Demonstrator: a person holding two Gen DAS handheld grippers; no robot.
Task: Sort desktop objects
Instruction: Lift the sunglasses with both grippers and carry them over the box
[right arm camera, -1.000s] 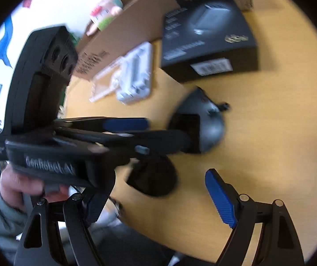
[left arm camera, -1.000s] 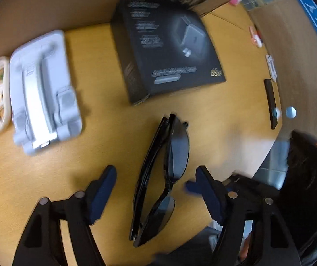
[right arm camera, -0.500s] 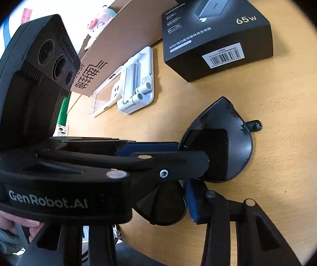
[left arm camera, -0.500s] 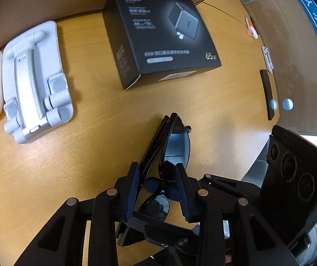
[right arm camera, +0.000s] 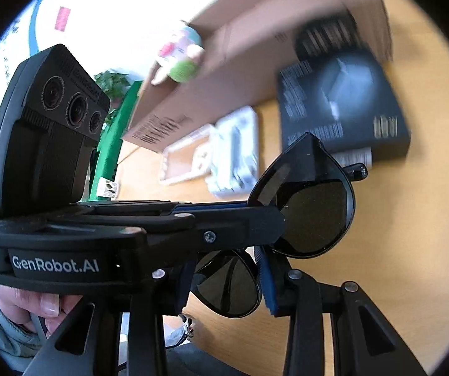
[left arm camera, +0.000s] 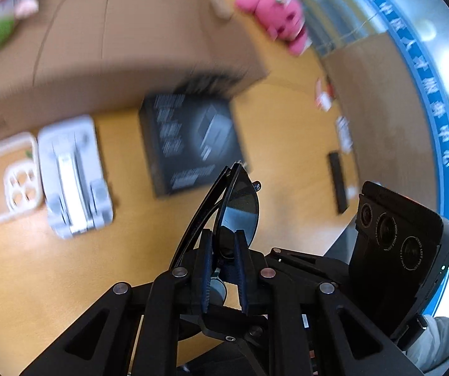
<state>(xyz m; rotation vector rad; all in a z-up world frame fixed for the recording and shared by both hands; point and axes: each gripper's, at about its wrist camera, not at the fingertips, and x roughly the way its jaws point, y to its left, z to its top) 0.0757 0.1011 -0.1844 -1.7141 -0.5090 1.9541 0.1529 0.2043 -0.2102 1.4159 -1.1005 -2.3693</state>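
Black sunglasses point(left arm camera: 240, 206) hang folded above the wooden table point(left arm camera: 36, 282), held from two sides. My left gripper point(left arm camera: 223, 250) pinches the frame near the bridge between its blue pads, and its jaws are closing. In the right wrist view the left gripper point(right arm camera: 268, 213) comes in from the left over one lens of the sunglasses point(right arm camera: 315, 216). My right gripper point(right arm camera: 224, 282) has the other lens between its pads, both pressing on its rim, jaws closing. A hand point(right arm camera: 36, 307) holds the left tool.
A black charger box point(left arm camera: 193, 144) lies beyond the glasses, with a white folding phone stand point(left arm camera: 74, 175) and a clear phone case point(left arm camera: 11, 172) to its left. A cardboard box point(left arm camera: 114, 47) stands behind them, with a pink plush point(left arm camera: 277, 12). A thin black bar point(left arm camera: 337, 181) lies right.
Both grippers went from open around the sunglasses on the table to shut on them. The glasses have risen off the table with both hands, and the far objects now look smaller.
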